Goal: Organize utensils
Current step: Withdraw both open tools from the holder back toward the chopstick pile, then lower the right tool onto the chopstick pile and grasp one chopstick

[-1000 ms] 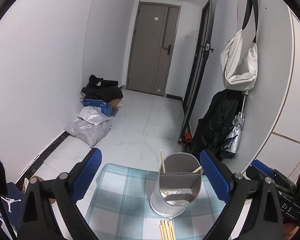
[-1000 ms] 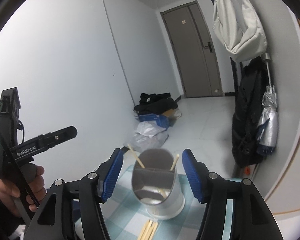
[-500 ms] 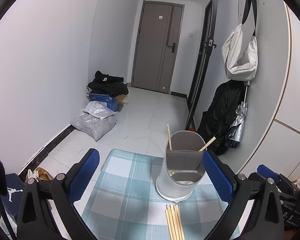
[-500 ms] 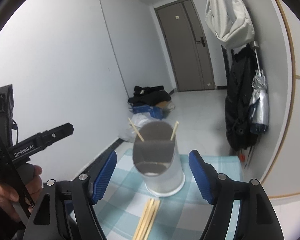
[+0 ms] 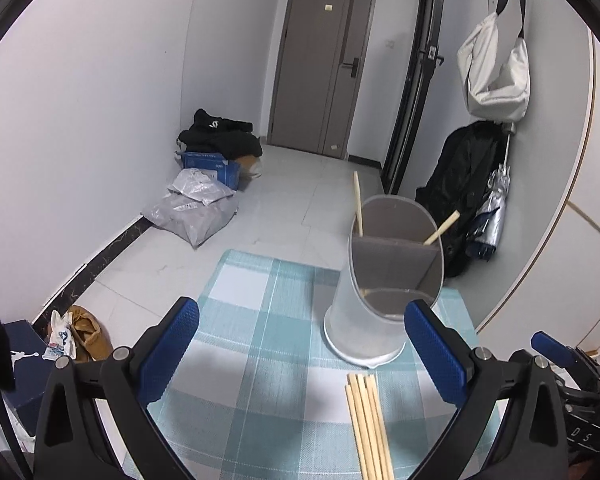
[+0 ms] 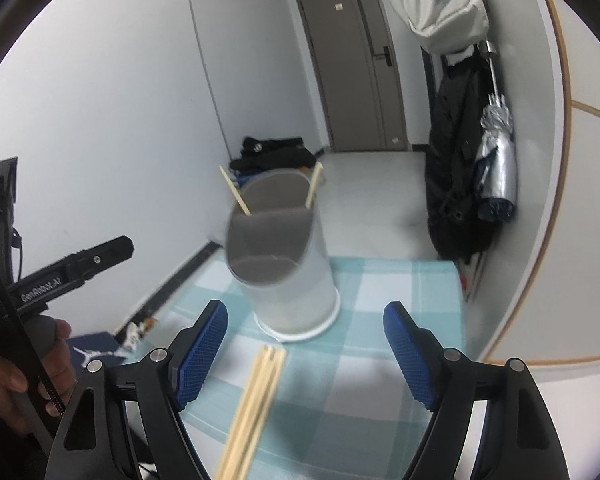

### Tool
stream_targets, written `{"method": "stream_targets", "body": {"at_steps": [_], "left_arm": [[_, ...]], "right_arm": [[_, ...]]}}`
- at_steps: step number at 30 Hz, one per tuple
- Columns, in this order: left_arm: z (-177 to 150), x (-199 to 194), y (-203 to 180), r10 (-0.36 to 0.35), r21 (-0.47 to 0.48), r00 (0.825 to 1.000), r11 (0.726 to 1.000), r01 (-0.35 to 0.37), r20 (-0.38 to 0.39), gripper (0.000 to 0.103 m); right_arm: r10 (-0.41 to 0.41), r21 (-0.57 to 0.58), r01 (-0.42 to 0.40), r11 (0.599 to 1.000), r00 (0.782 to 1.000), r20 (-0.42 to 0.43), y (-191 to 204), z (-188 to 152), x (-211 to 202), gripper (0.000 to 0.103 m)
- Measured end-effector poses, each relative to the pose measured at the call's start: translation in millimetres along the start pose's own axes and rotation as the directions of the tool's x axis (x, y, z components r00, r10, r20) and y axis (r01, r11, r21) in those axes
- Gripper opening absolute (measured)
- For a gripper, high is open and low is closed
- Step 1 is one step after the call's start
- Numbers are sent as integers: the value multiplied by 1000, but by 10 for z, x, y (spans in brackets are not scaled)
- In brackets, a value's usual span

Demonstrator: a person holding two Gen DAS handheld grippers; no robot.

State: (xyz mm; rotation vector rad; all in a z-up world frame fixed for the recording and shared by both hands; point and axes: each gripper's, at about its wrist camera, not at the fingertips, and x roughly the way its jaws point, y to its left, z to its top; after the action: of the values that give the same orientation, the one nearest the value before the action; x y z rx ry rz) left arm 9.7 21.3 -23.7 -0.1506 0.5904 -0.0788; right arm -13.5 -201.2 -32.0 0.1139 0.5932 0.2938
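Evidently the step in hand is picking up the loose pale wooden chopsticks (image 6: 256,400) that lie bundled side by side on the teal-and-white checked cloth surface (image 6: 380,288), so they can join the two already standing in the grey cylindrical divided utensil holder (image 6: 280,256). The right gripper (image 6: 306,354) has its blue-padded fingers (image 6: 202,350) apart and opening further, with nothing pressed between them; the bundle's far ends lie on the cloth between and just below the fingers, and the holder stands just beyond them. The left gripper (image 5: 302,354) also has its fingers (image 5: 170,350) wide apart and empty, with the chopsticks (image 5: 368,424) towards its right finger and the holder (image 5: 388,276) just past that finger's tip. To do this well, I would bring the right fingers down to straddle one stick or one pair only, not the whole bundle, and close near the middle of its length so it does not pivot or droop. The sticks are thin, smooth and lie flat, so the fingers probably need to reach right to the cloth without snagging it. The holder looks light and tall; a knock from a finger could tip it, so the left gripper may do best steadying it.
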Motion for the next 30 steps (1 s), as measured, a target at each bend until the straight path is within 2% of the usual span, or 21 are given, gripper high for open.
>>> {"method": "stream_targets", "body": {"at_steps": [8,17,21,27,30], "left_arm": [[-68,154,43,-18,-16,995,1000,17,-94,101],[-55,299,317,17,-97,987,995,-33,-158,101],[-56,313,347,26,-95,986,995,-42,-166,101],[-52,323,361,35,-78,984,996,-49,-174,101],[-36,265,365,47,-69,988,996,-58,-145,101]], "right_arm": [[-38,21,42,999,986,-160,-18,-242,332,80],[-51,-21,47,999,941,-334,143,-457,799,78],[-76,-59,58,997,922,-379,213,-508,986,72],[-82,-71,56,996,891,-446,253,-594,1209,50],[-97,-88,63,994,885,-456,275,-622,1247,47]]}}
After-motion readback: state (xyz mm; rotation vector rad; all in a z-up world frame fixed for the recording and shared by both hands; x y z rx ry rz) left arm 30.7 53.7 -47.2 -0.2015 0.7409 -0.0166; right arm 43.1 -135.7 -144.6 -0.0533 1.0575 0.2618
